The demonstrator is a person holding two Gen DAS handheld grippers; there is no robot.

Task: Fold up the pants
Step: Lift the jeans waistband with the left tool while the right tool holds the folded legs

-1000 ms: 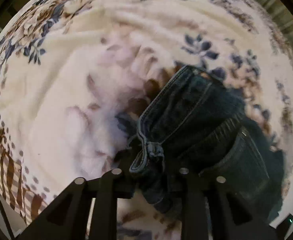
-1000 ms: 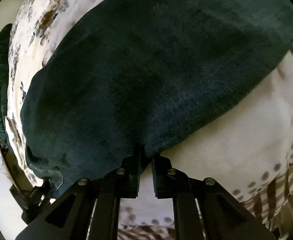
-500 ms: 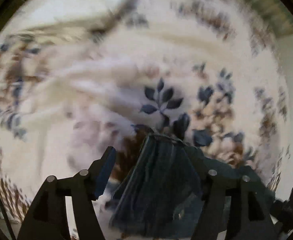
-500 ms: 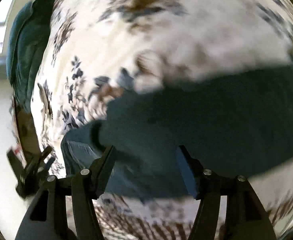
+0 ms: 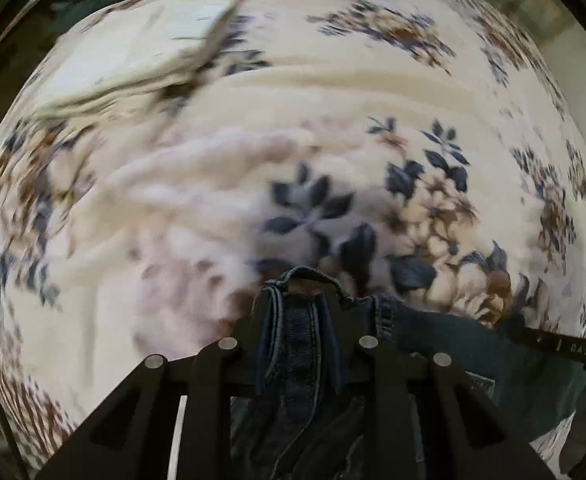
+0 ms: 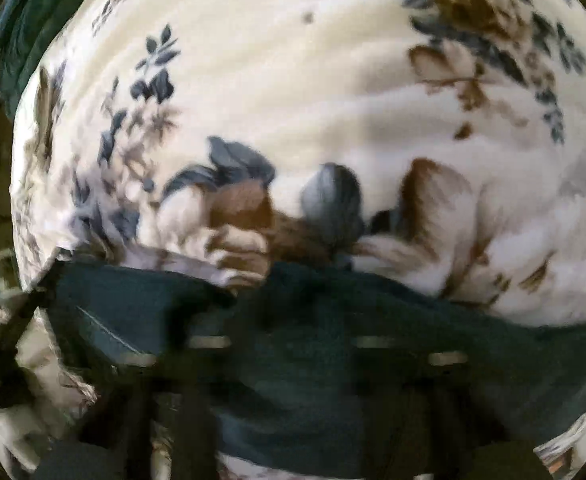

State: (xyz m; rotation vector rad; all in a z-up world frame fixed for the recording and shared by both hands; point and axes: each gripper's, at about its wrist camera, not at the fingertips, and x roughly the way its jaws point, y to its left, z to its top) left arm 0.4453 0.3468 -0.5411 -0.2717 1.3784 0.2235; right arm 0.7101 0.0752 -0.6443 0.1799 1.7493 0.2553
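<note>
Dark blue jeans [image 5: 297, 344] lie on a cream floral blanket [image 5: 293, 100]. In the left wrist view, my left gripper [image 5: 295, 332] has its fingers closed in on a bunched fold of the waistband, with a belt loop poking up between them. In the right wrist view, the jeans [image 6: 333, 344] drape across the lower frame and cover most of my right gripper [image 6: 289, 344]. That view is motion-blurred, so the finger positions are unclear. The other gripper shows at the left edge [image 6: 9, 332].
The floral blanket [image 6: 293, 80] fills both views, wrinkled in the middle. Dark green fabric [image 6: 25, 32] lies at the blanket's far left edge. A light folded cloth [image 5: 141, 68] sits at the upper left in the left wrist view.
Both grippers opened half a second ago. The left has now closed on the bunched waistband. Both views swung up over the blanket, with the jeans lower in the frame.
</note>
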